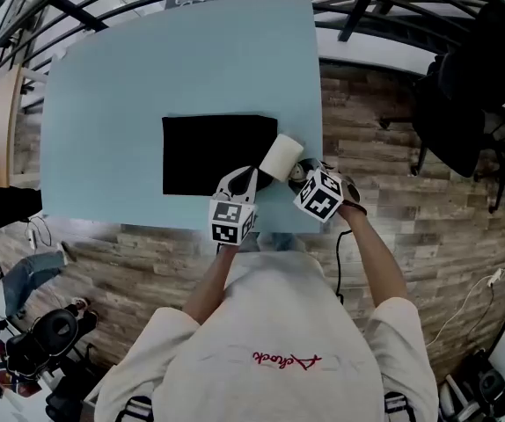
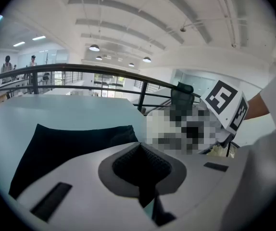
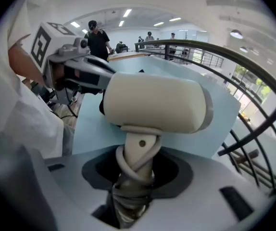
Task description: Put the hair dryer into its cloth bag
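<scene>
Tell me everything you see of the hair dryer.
The hair dryer is cream, plastic-looking: a barrel with a greyish ring at one end, on a folding handle wound with its cord. The right gripper is shut on that handle, holding it over the near right corner of the table, beside the black cloth bag.

Part of cloth bag [image 2: 66,143] behind left tongs [image 2: 142,170]; hair dryer [image 3: 155,105] handle-end unseen.
</scene>
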A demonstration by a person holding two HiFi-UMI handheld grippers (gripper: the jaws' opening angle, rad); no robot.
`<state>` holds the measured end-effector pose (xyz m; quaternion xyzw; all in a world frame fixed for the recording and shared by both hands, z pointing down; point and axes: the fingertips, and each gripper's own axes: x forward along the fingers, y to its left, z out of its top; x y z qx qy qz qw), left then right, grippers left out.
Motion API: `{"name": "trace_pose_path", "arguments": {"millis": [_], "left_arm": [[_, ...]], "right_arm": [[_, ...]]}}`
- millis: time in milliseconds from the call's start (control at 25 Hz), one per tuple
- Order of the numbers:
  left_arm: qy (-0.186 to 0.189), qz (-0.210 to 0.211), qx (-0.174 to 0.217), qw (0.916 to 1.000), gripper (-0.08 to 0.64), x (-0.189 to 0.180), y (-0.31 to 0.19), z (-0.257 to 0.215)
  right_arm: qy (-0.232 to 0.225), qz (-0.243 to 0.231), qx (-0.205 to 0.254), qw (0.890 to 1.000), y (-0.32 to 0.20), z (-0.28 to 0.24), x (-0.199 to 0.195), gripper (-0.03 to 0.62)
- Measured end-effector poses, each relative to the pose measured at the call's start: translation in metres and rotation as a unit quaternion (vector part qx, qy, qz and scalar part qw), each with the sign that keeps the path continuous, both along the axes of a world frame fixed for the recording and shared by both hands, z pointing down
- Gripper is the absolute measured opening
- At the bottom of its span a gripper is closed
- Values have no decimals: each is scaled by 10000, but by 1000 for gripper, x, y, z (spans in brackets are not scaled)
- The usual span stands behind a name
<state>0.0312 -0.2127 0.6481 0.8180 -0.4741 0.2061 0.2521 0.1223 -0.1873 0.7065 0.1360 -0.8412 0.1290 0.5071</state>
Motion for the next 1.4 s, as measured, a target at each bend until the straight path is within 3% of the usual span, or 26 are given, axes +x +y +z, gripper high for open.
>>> {"name": "trace_pose_path", "arguments": {"millis": [360, 720, 1200, 1400], "left_arm": [[65, 114, 23, 9999, 9, 3, 3, -3], [173, 218, 81, 9996, 9, 8, 5, -9], [373, 374, 119, 9985, 9, 8, 6, -15], [447, 436, 108, 9980, 9, 9, 7, -15]], "right_arm": [[725, -871, -385, 9928, 8, 28, -5, 176], [1501, -1708, -488, 9726, 3, 44, -8, 178], [1726, -2402, -375, 9545, -12, 41, -47, 179], [1583, -2498, -222, 9550, -18, 40, -61, 181]]}}
